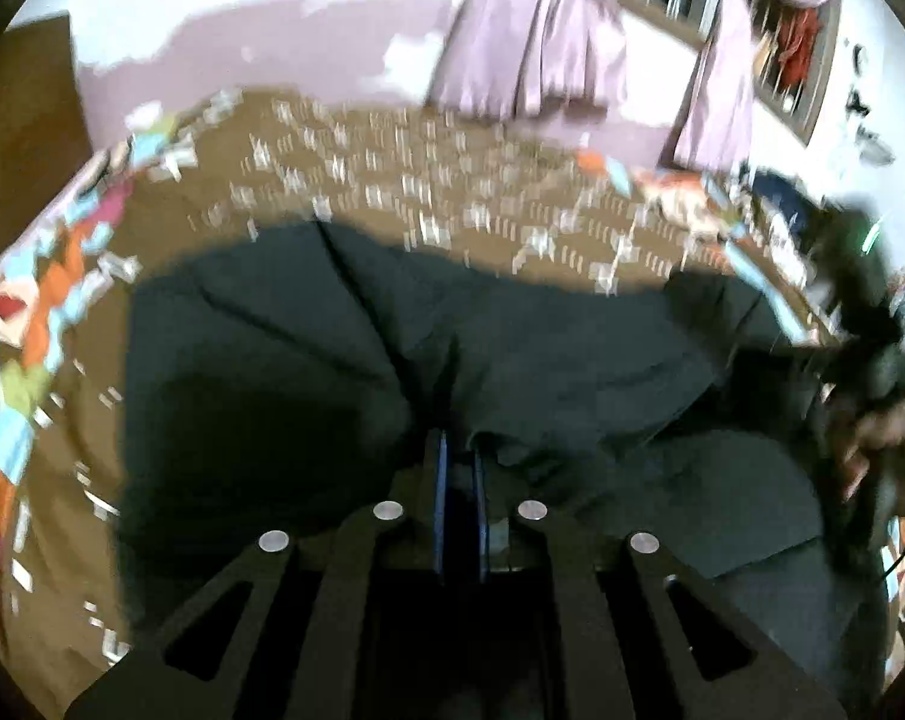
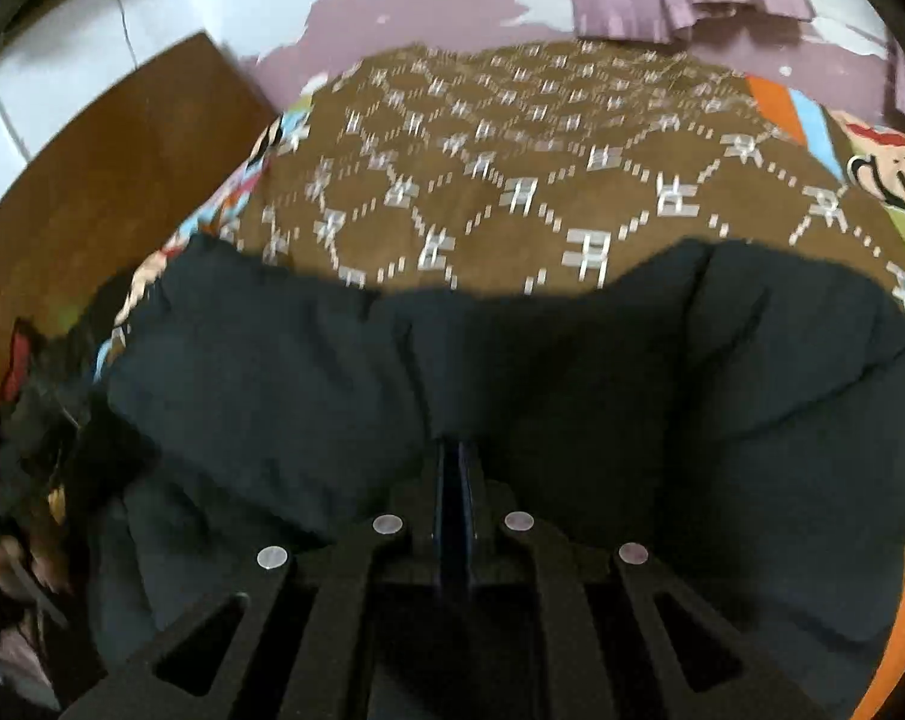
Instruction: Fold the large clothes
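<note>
We found the left gripper (image 1: 459, 450) with its two blue-edged fingers drawn close together, a fold of the large dark, nearly black cloth garment (image 1: 344, 372) pinched between the tips; creases ran outward from the pinch toward 11 and 1 o'clock. The right gripper (image 2: 456, 450) stood the same way, fingers nearly together and nipped onto the same dark garment (image 2: 632, 396), which bunched up around the tips. From the left wrist view we noted the right gripper's blurred black body and the hand holding it at 3 o'clock, at the garment's edge.

The garment lay spread across a brown quilted bedcover with pale stitched lattice (image 2: 512, 180), its far hem running side to side toward 12 o'clock. A bright cartoon-print sheet in orange, blue and red (image 1: 32, 300) showed under the bedcover at 9 o'clock. Beyond, at 12 to 1 o'clock, lilac curtains (image 1: 536, 42) hung beside a barred window (image 1: 794, 54). A brown wooden board (image 2: 122, 180) stood at 10 o'clock in the right wrist view.
</note>
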